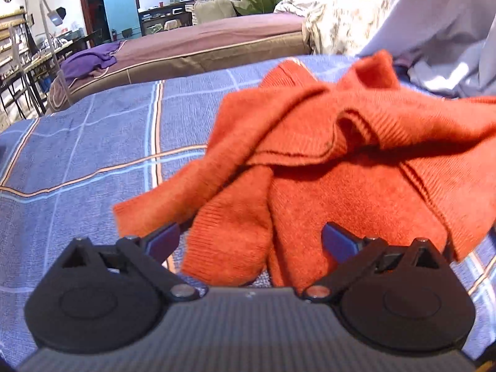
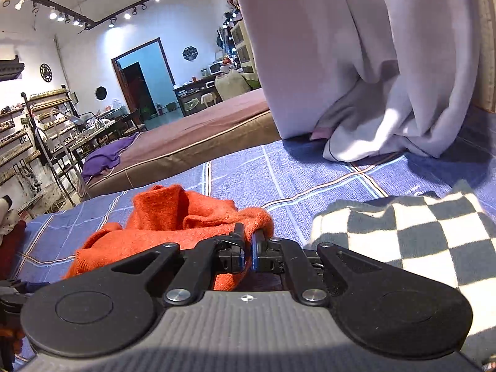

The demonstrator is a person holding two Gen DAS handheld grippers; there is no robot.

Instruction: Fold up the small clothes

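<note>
With the right gripper point(image 2: 248, 241) pinching only an edge of the crumpled orange sweater point(image 1: 325, 161) and the left gripper point(image 1: 251, 241) gaping wide around a loose sleeve, a tug risks dragging the heap askew.

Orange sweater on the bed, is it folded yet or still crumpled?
Still crumpled: the orange sweater lies bunched in loose ridges on the blue plaid bedspread, sleeve ends splayed out.

A rib-knit orange sweater point(image 1: 341, 142) was seen on a blue bedsheet point(image 1: 93, 142) checked with white and orange lines; a cloth point(image 2: 418, 235) was chequered dark grey and cream; pale lilac fabric point(image 2: 356, 62) was draped behind; a purple garment point(image 2: 105, 155) was laid on a brown mattress point(image 2: 192, 136).
</note>
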